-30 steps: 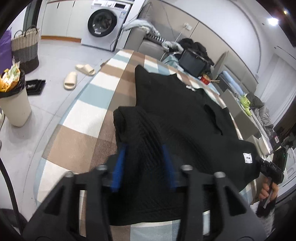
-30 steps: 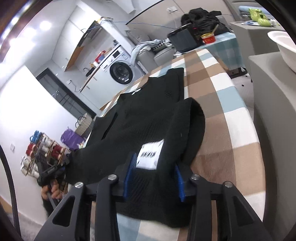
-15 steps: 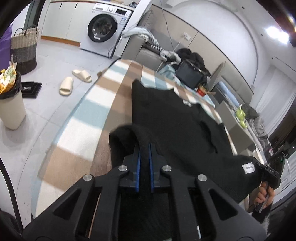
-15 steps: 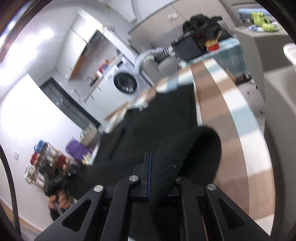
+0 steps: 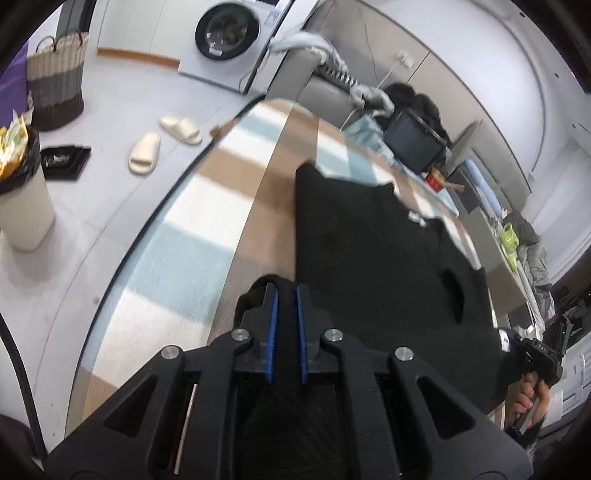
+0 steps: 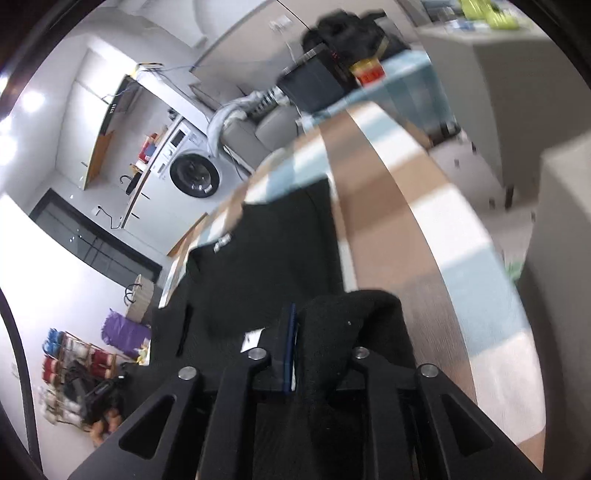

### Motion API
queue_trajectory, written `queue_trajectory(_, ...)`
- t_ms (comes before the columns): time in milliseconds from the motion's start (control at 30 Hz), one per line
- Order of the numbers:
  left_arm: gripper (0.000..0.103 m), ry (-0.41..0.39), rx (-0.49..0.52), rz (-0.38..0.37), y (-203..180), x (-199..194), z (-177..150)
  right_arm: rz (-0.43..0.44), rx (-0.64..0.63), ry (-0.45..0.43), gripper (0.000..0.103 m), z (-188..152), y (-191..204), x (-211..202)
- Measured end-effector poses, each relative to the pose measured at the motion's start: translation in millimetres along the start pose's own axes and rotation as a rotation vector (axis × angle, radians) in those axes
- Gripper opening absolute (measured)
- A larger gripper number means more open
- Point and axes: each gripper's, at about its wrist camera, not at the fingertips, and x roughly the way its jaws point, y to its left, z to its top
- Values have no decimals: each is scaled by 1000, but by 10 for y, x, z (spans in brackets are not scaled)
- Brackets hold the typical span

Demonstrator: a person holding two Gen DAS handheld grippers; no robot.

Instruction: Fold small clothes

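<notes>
Fingers [image 5: 272, 325] on the left gripper [image 5: 286, 295] are pinched nearly together with a fold of the black top [image 5: 369, 258] caught between the blue pads, so that near corner is properly held. Same deal on the right gripper [image 6: 314, 325]: one blue pad [image 6: 290, 350] shows and the cloth bunches up over the other side, so it looks clamped on the opposite near corner, close to the white label [image 6: 251, 338].

The rest of the top lies flat and spread out on the checked worktop [image 5: 207, 206], far hem pointing away toward the washer [image 5: 227, 29].

Grabbing both near corners at once makes sense to me: it keeps the edge taut and level, so it can be carried over the body in one go for a clean fold. Main risk I'd guess is the knit sagging in the middle between the two grips.
</notes>
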Motion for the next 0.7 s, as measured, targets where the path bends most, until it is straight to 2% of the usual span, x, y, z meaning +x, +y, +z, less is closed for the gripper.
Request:
queue_trajectory(67, 25, 6, 3, -9, 31, -40, -103, 13, -9, 3, 40, -110, -57, -88)
queue_trajectory(133, 48, 3, 5, -12, 41, -80, -195, 8, -42, 0, 45, -234, -96, -193)
queue_trajectory(200, 53, 7, 11, -13, 34, -103, -301, -43, -64, 8, 50, -331, -128, -237)
queue_trajectory(300, 53, 39, 35, -16, -25, -72, -455, -37, -85, 24, 50, -472, -147, -272)
queue_trajectory(400, 53, 25, 73, -12, -150, -63, -560, -26, -137, 32, 50, -574, -43, -258)
queue_trajectory(467, 46, 8, 106, -4, -240, -73, -599, -46, -191, 42, 50, -627, 70, -205)
queue_trajectory(533, 27, 9, 146, 22, -319, -43, -638, -71, -246, 48, 41, -675, 170, -151)
queue_trajectory(567, 25, 17, 165, 33, -350, -26, -660, -82, -269, 56, 33, -695, 206, -133)
queue_trajectory(600, 23, 21, 181, 41, -378, -18, -686, -95, -291, 66, 29, -718, 235, -112)
queue_trajectory(700, 22, 30, 209, 49, -430, -63, -760, -105, -308, 92, 28, -776, 255, -98)
